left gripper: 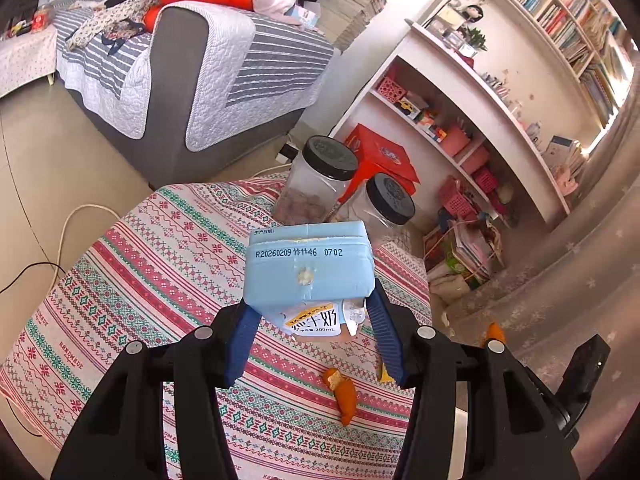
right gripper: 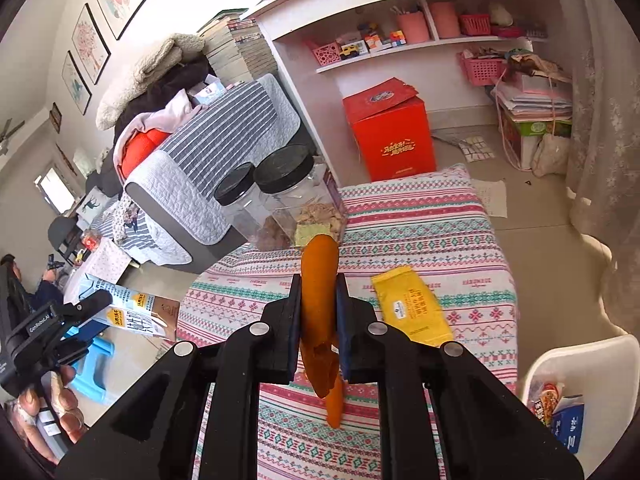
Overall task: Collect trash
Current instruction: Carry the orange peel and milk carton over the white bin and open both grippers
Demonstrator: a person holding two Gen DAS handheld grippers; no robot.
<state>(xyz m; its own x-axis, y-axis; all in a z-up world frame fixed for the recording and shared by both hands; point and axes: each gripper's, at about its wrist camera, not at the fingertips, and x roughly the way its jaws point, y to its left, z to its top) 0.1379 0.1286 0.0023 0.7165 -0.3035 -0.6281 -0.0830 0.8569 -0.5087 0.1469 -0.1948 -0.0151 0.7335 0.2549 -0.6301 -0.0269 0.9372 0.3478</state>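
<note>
Your left claw [left gripper: 310, 312] pinches a pale blue milk carton [left gripper: 308, 264], lifted clear above the patterned surface [left gripper: 140, 264]. Your right claw [right gripper: 318, 300] is pressed together on an orange peel strip [right gripper: 319, 280], also off the cloth.

Only the right view shows the white trash bin [right gripper: 576, 356] low right of that claw, wrappers inside, cut off by the frame edge, and a yellow packet [right gripper: 412, 308] just right of the peel. It also shows the carton [right gripper: 132, 312] side-on at far left.

Only the left view shows loose peel [left gripper: 342, 392] lying below the carton.

Two black-lidded jars [left gripper: 320, 176] stand ahead of both claws at the far edge of the surface. Bare cloth lies left of the left claw.

The carton's lower half is hidden by the claw; its label is partly unreadable.
</note>
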